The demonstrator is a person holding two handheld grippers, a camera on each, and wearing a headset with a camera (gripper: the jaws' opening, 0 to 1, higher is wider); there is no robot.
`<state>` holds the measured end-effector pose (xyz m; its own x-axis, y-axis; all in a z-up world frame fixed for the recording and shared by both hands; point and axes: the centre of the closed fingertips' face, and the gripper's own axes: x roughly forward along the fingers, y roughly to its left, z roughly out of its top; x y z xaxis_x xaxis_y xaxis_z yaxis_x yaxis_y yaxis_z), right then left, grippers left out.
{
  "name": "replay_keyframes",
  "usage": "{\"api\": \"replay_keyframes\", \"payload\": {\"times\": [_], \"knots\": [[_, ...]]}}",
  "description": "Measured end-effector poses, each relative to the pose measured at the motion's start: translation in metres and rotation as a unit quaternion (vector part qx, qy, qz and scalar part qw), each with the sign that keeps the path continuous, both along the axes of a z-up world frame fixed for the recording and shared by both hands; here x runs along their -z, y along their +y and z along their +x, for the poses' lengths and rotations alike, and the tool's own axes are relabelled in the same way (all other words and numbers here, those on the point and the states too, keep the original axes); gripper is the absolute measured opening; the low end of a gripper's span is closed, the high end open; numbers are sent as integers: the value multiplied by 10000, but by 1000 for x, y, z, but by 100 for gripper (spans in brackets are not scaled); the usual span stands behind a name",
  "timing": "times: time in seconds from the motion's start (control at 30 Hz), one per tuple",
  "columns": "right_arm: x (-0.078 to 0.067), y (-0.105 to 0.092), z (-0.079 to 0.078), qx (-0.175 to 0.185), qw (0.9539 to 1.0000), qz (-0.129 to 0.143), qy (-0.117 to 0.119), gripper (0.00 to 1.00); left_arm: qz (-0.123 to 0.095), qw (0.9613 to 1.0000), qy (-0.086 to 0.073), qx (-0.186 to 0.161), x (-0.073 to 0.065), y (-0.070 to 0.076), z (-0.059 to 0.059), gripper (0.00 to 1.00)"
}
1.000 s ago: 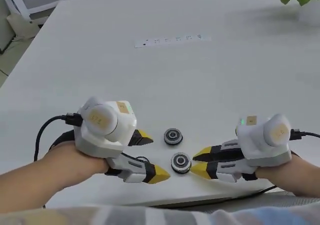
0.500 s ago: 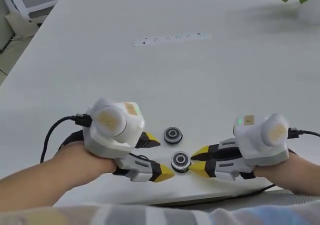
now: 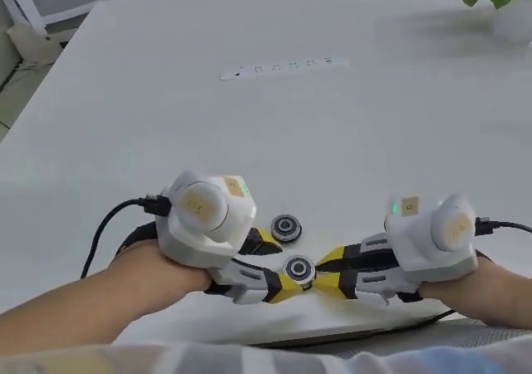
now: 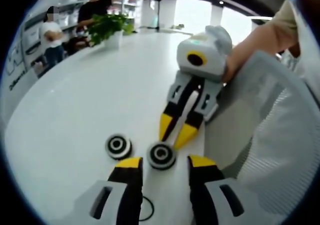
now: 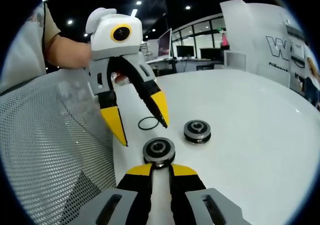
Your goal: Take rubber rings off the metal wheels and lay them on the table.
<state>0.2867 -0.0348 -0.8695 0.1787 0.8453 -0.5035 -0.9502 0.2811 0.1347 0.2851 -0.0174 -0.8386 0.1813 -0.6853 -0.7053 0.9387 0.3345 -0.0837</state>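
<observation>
White table [image 3: 349, 133], brightly lit office [image 5: 200, 45].

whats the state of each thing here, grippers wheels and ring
left gripper: open wide, tips beside the near wheel
right gripper: open, narrow gap, tips at the near wheel
near wheel: lying flat, not gripped
far wheel: lying flat, untouched
ring: loose, lying flat

2 metal wheels [image 3: 299, 268] [image 3: 286, 228], 2 grippers [image 3: 278, 261] [image 3: 320, 271], seemingly just 1 loose rubber ring [image 5: 149, 123].
</observation>
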Motion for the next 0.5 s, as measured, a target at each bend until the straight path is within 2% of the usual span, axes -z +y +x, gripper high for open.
{"api": "replay_keyframes", "payload": {"times": [0.5], "knots": [[2, -1, 2, 31, 10000, 54, -6, 9, 46, 10000, -10, 61, 9, -7, 2, 27]]}}
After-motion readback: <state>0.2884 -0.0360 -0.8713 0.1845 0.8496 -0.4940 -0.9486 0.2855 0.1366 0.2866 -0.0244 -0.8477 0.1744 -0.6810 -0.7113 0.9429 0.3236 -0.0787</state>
